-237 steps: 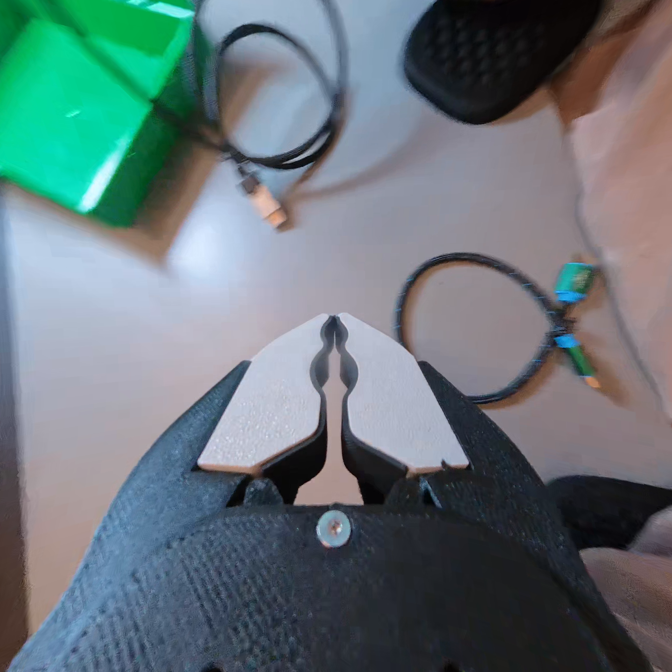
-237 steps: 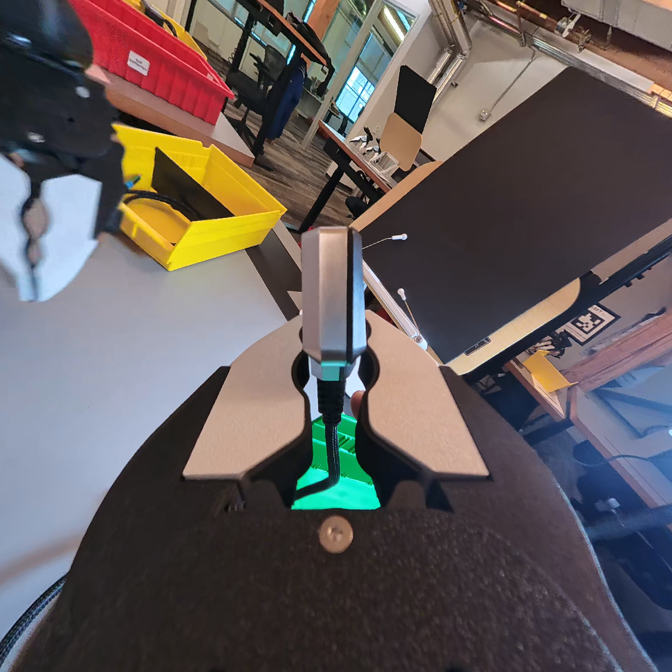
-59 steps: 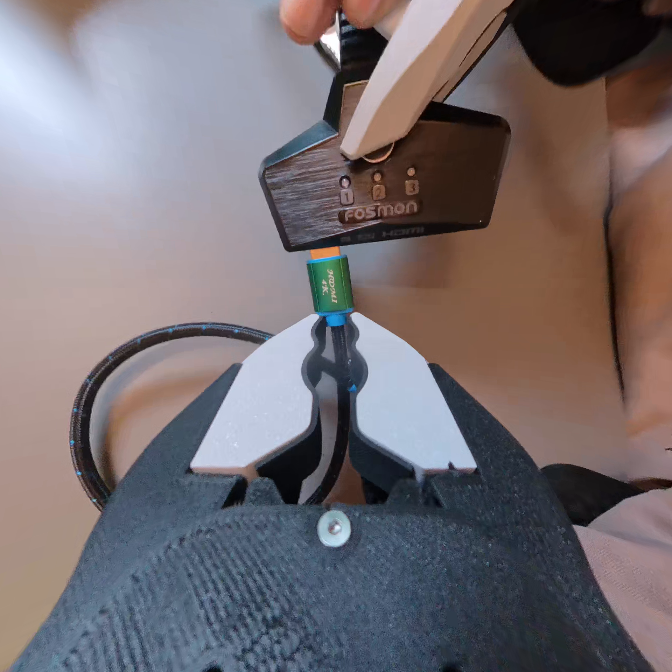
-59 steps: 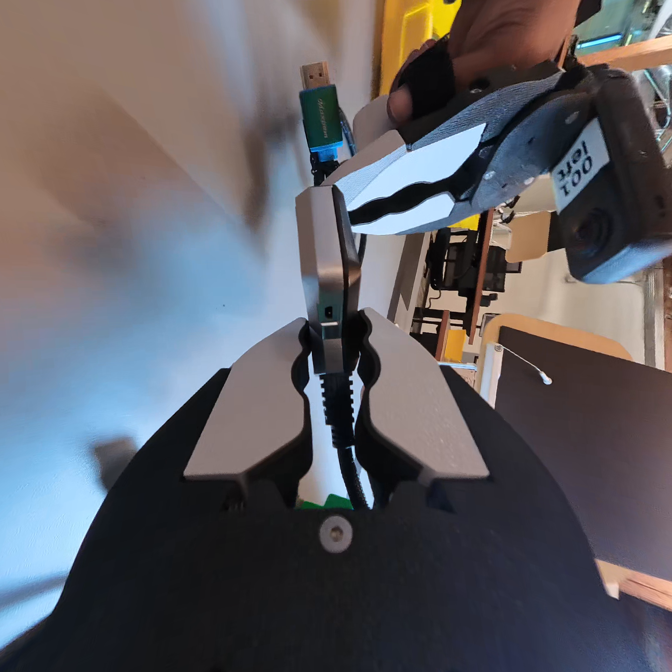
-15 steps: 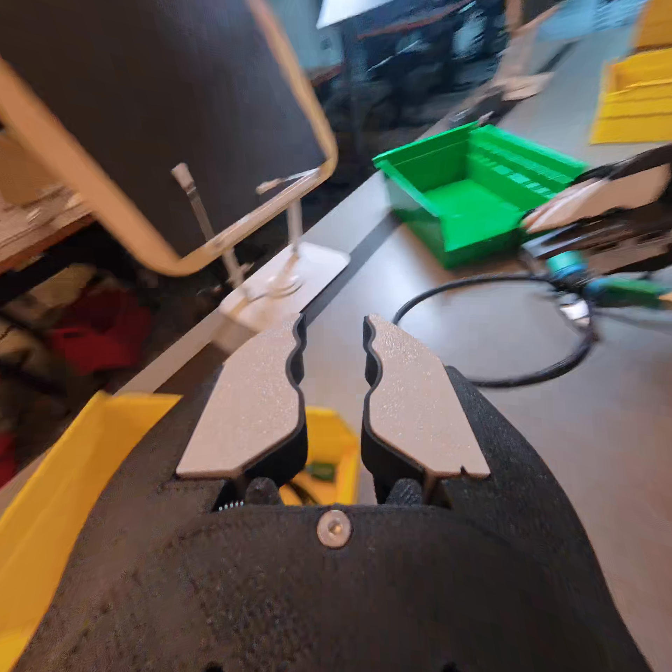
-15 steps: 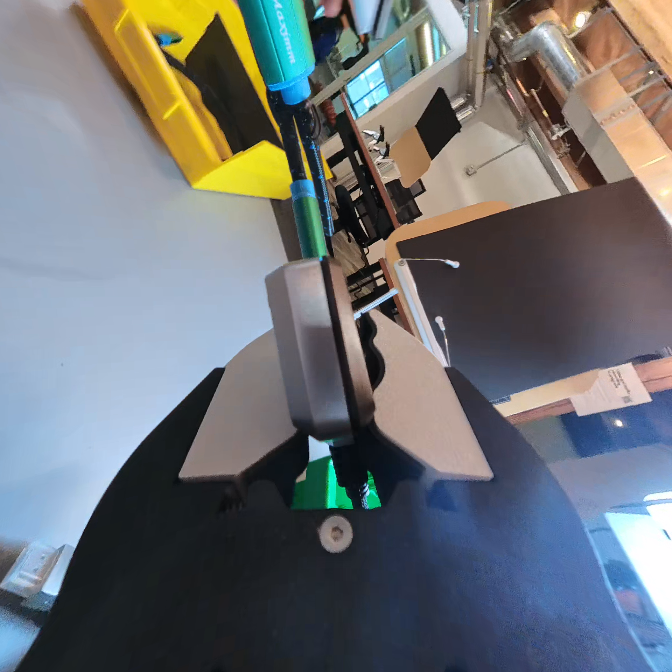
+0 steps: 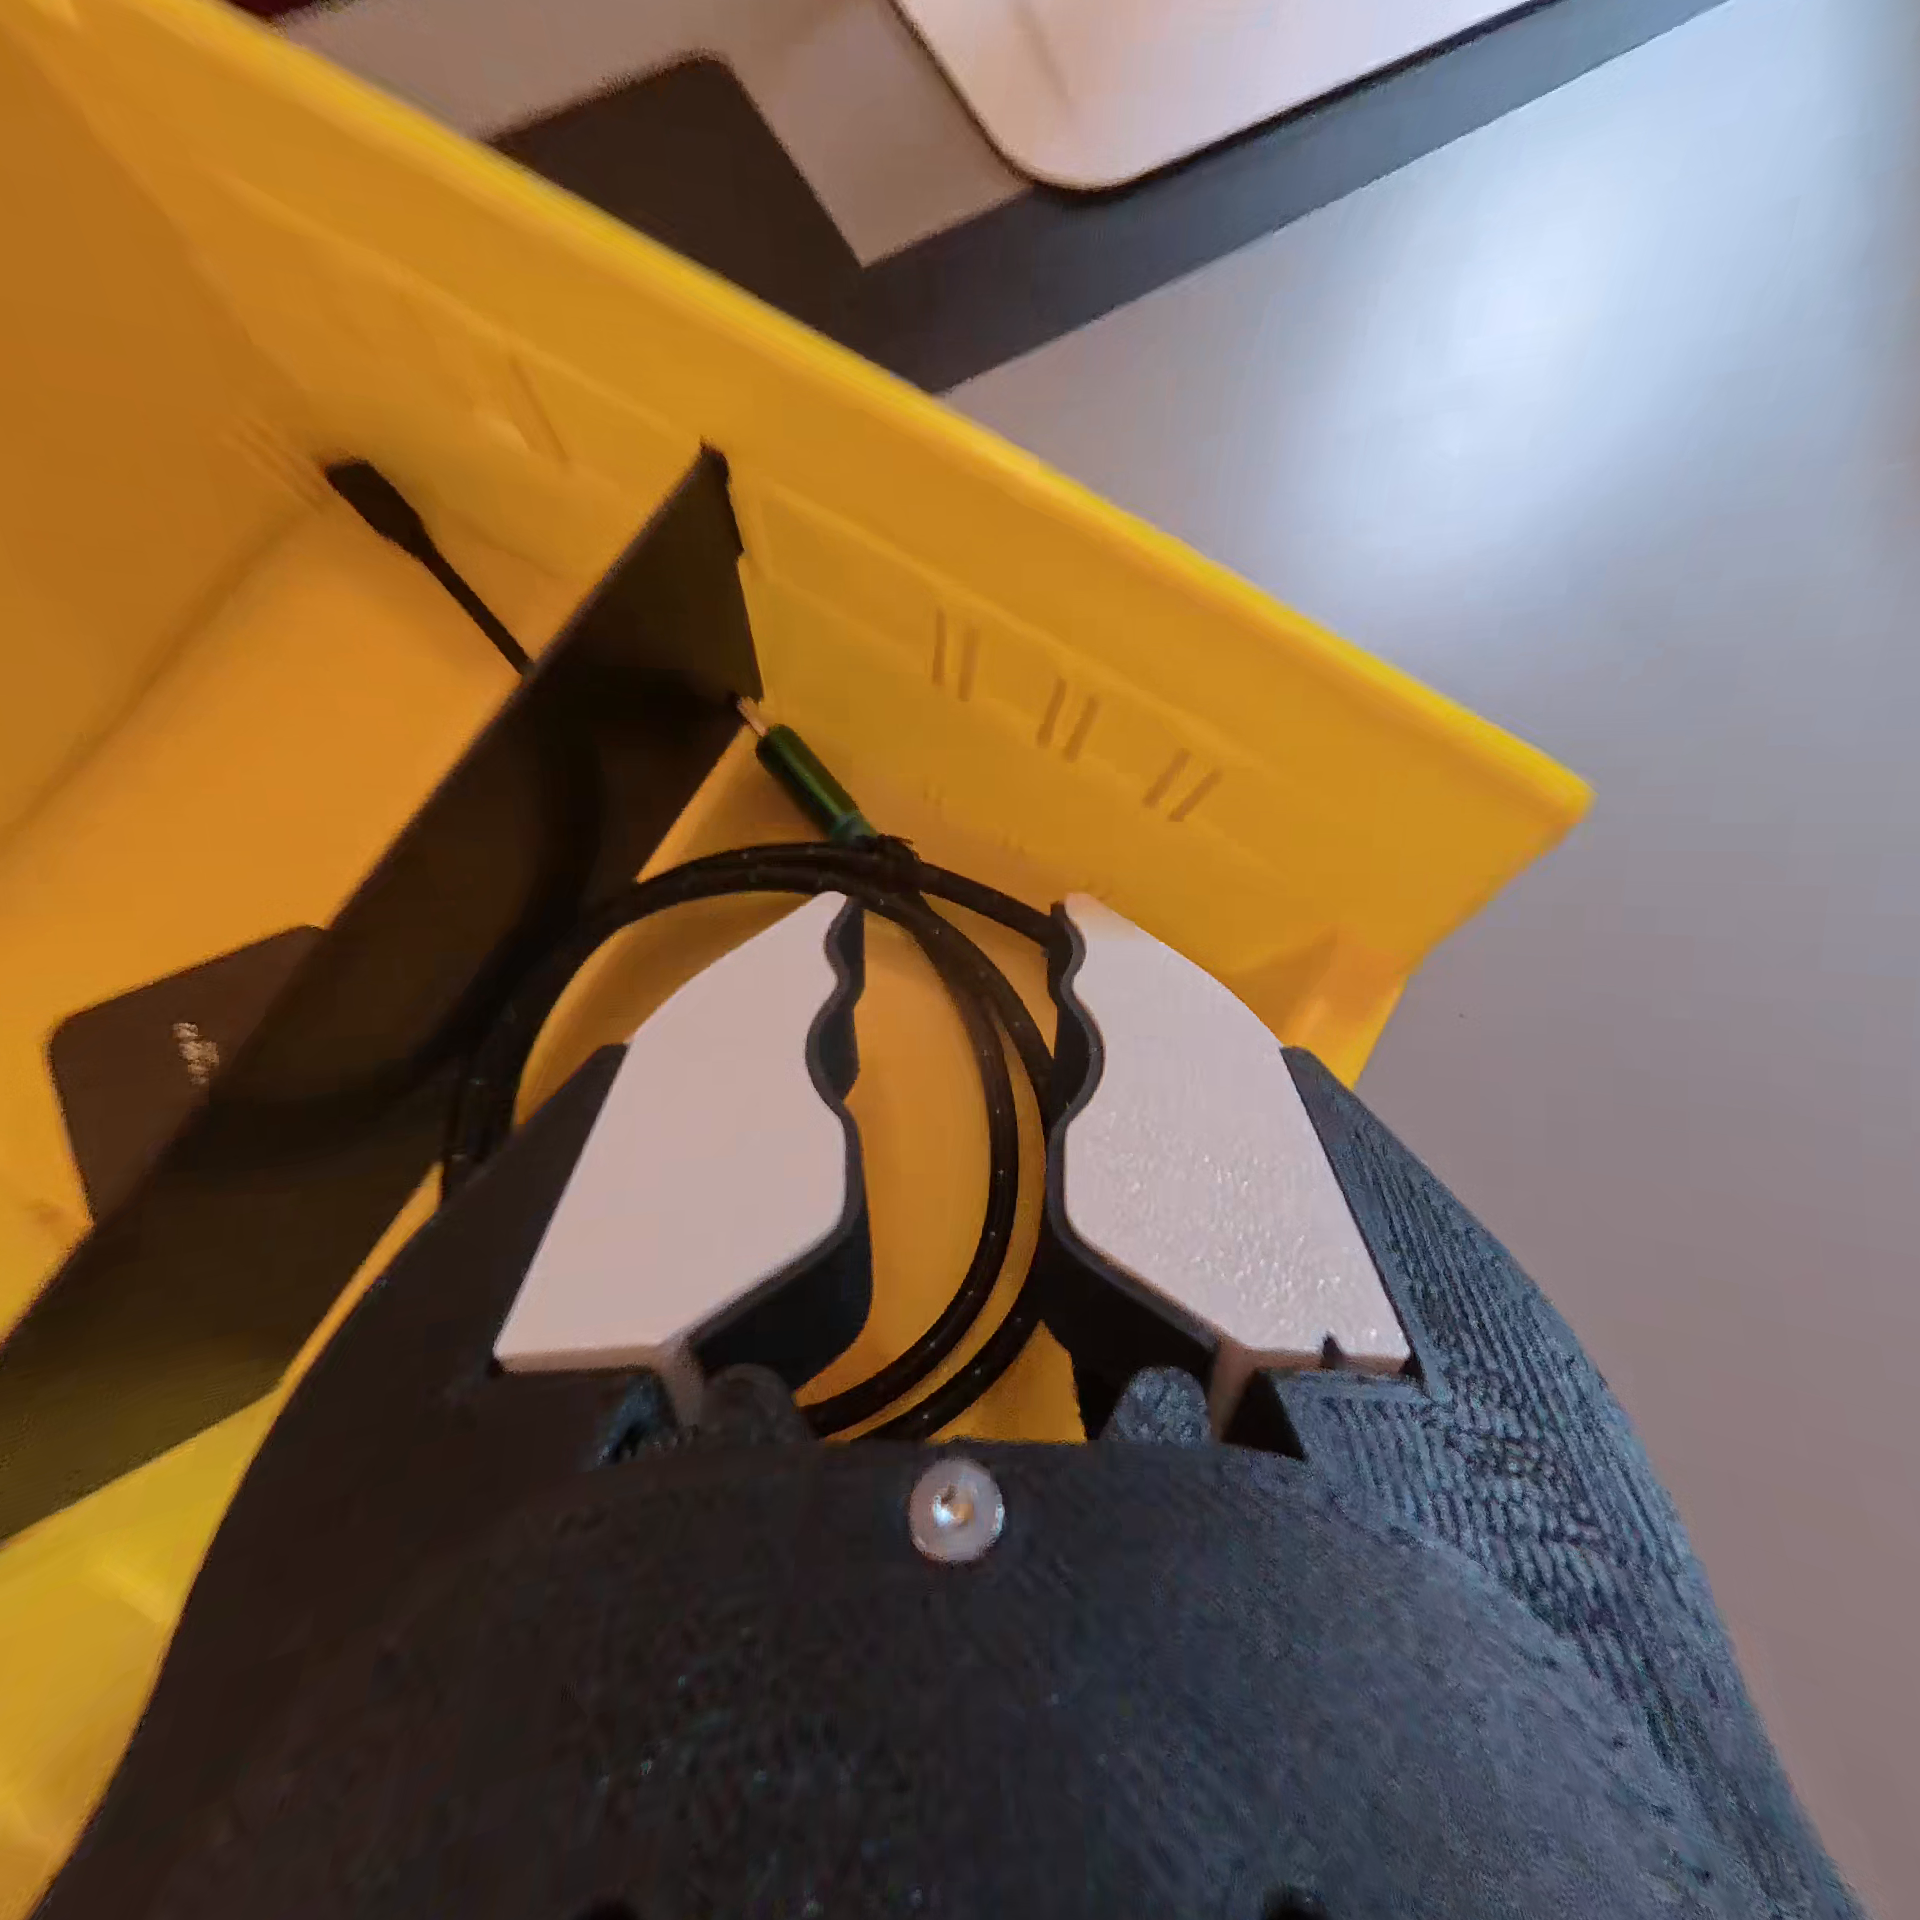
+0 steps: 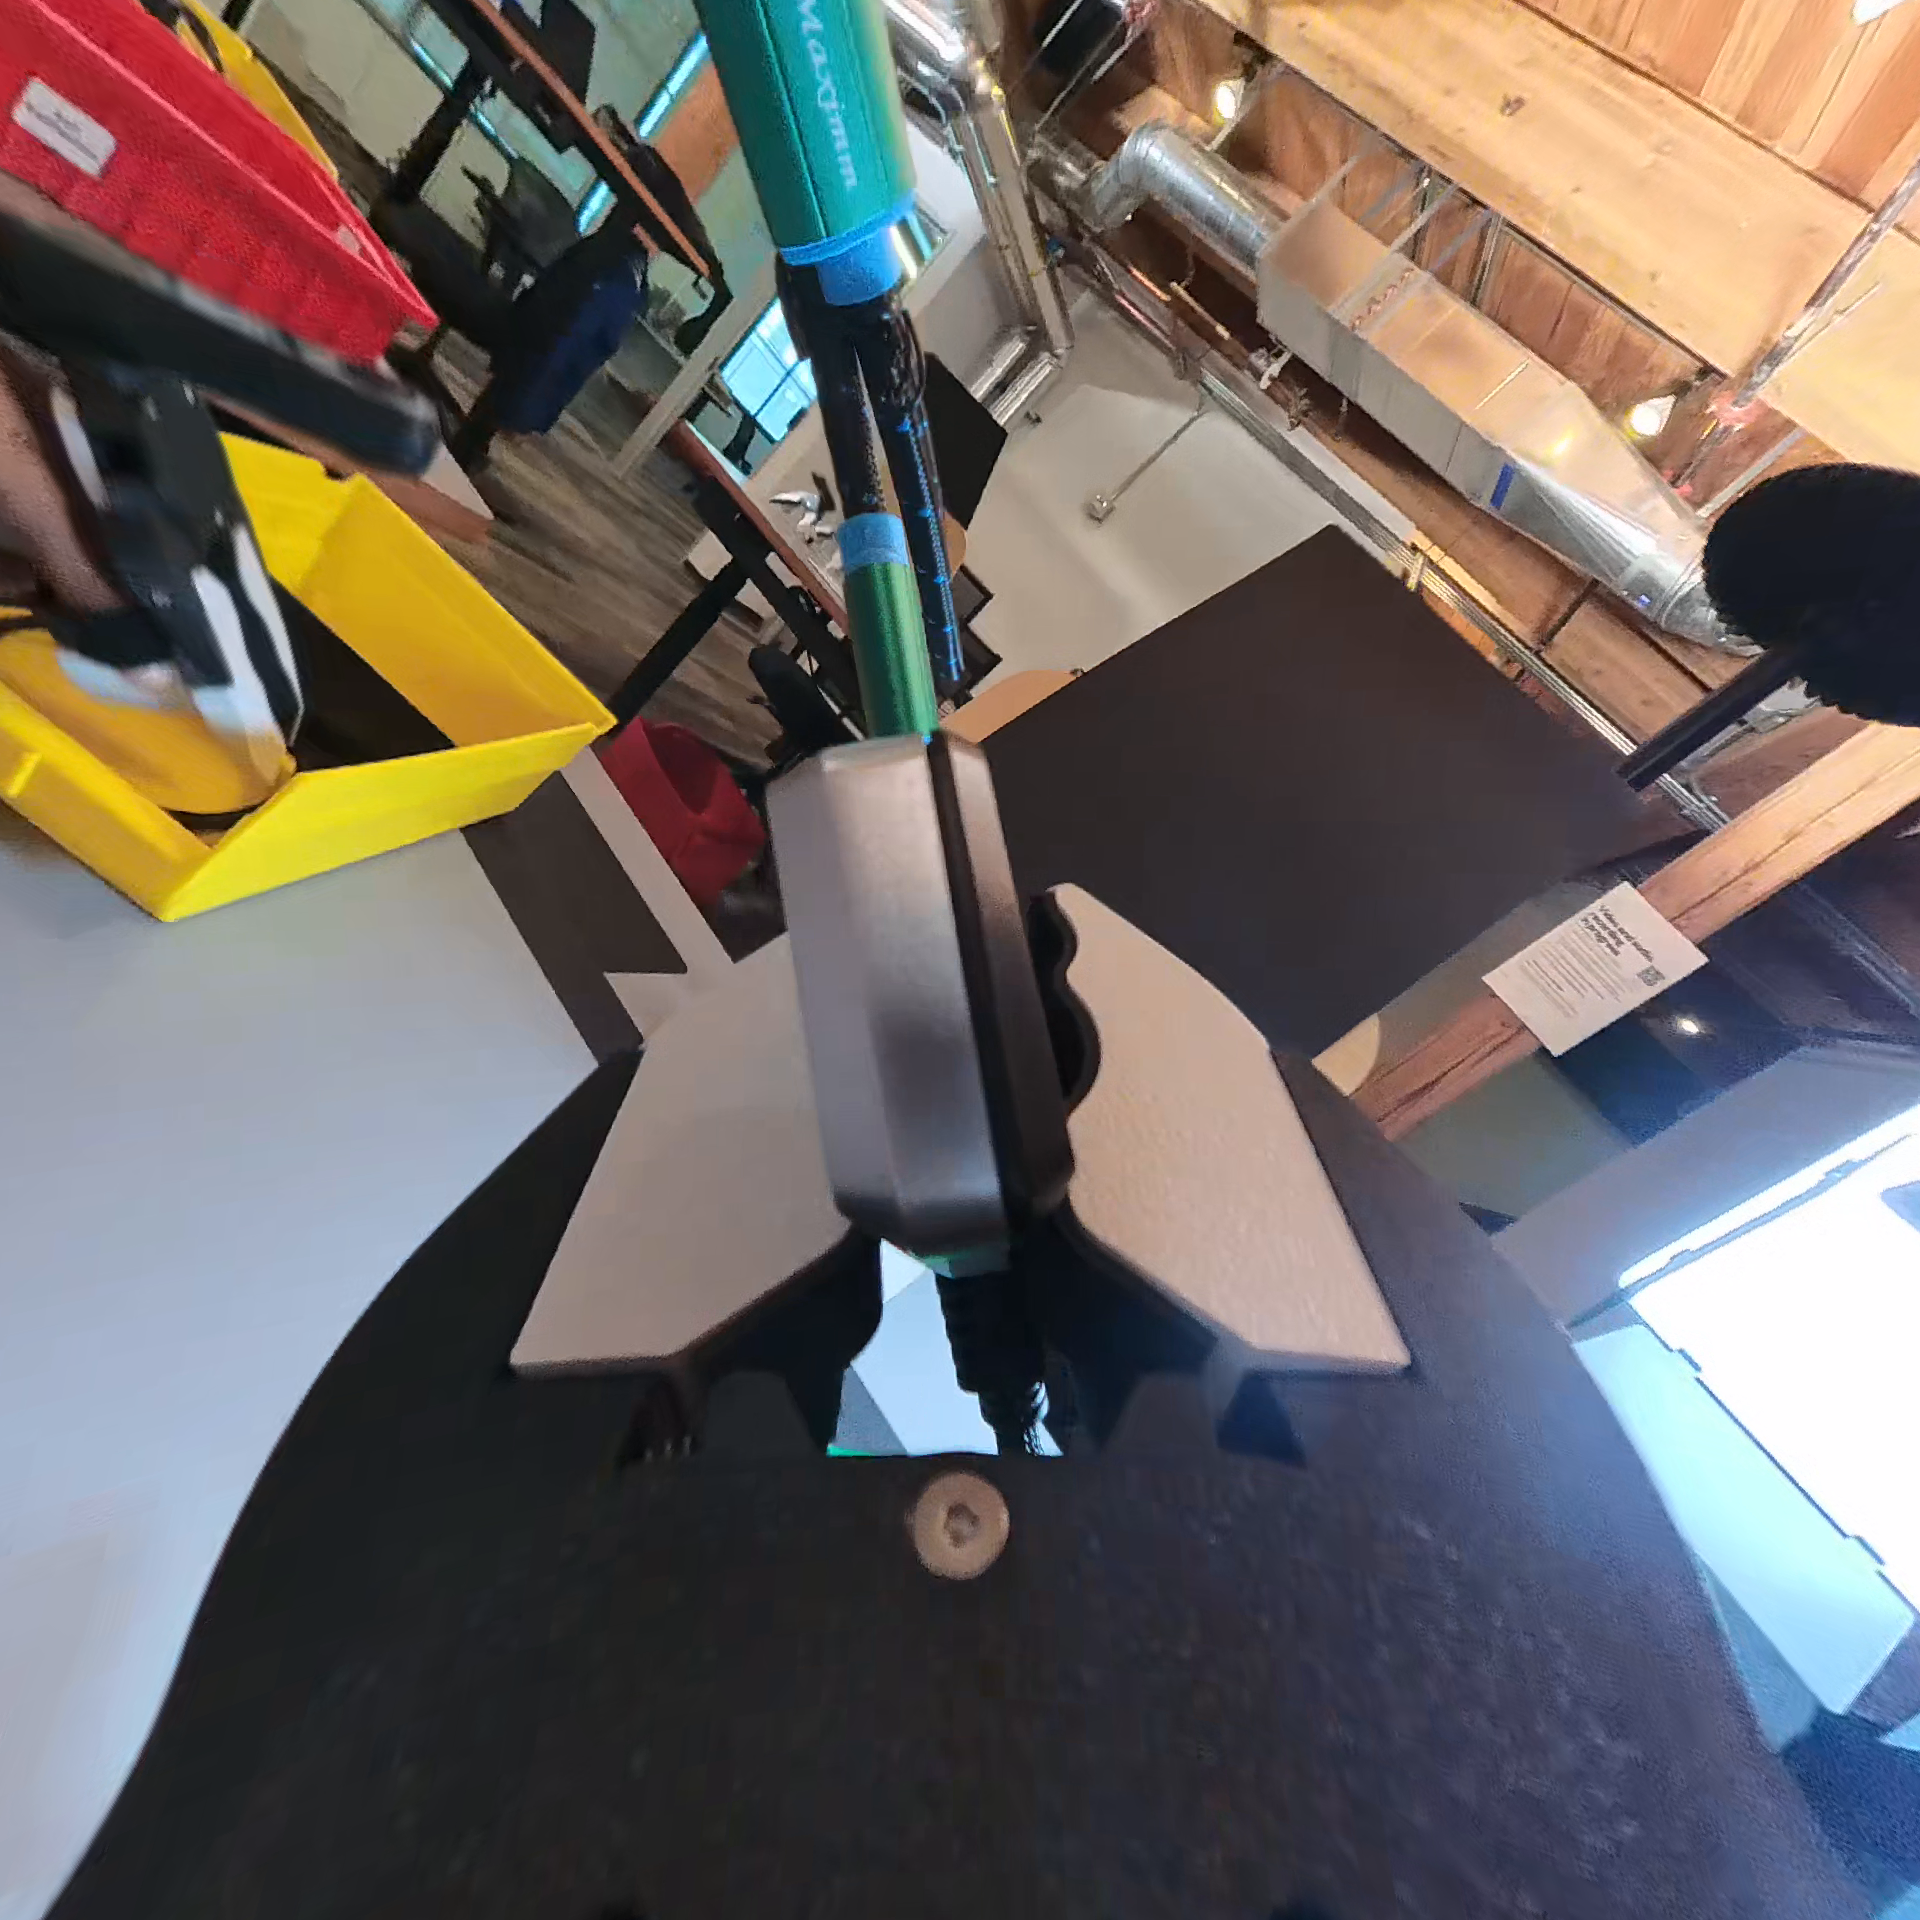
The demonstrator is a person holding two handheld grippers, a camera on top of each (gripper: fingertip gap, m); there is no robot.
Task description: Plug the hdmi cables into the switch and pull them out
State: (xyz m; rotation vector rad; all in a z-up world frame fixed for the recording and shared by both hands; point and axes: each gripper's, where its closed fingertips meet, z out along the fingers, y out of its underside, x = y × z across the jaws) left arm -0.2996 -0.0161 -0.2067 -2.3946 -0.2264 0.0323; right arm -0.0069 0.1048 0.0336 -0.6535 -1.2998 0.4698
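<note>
The switch (image 8: 914, 997) stands edge-on between the fingers of the right gripper (image 8: 935, 1039), which is clenched on its grey body, with a black lead running out of its lower end toward the palm. A green HDMI plug (image 8: 888, 649) sits seated in its upper edge, its braided black cable (image 8: 862, 416) rising to a second, teal plug (image 8: 821, 114) that hangs close to the lens. Two seconds ago the left gripper was pinching that cable just behind the green plug at the switch; now it has let go and moved off to the yellow bin (image 7: 1091, 665). There the left gripper (image 7: 956, 935) hangs released, jaws apart, over a coiled black cable (image 7: 987, 1091) lying in the bin's near-right compartment, one loop passing through the gap between the fingers without visible contact. That coil's dark green plug (image 7: 805, 779) points into the corner where the black divider (image 7: 436, 956) meets the bin's far wall. The right finger tip is just beside that wall, the left finger near the divider, so the room around the coil is narrow. Beyond the bin rim the grey table (image 7: 1610, 520) lies open.
</note>
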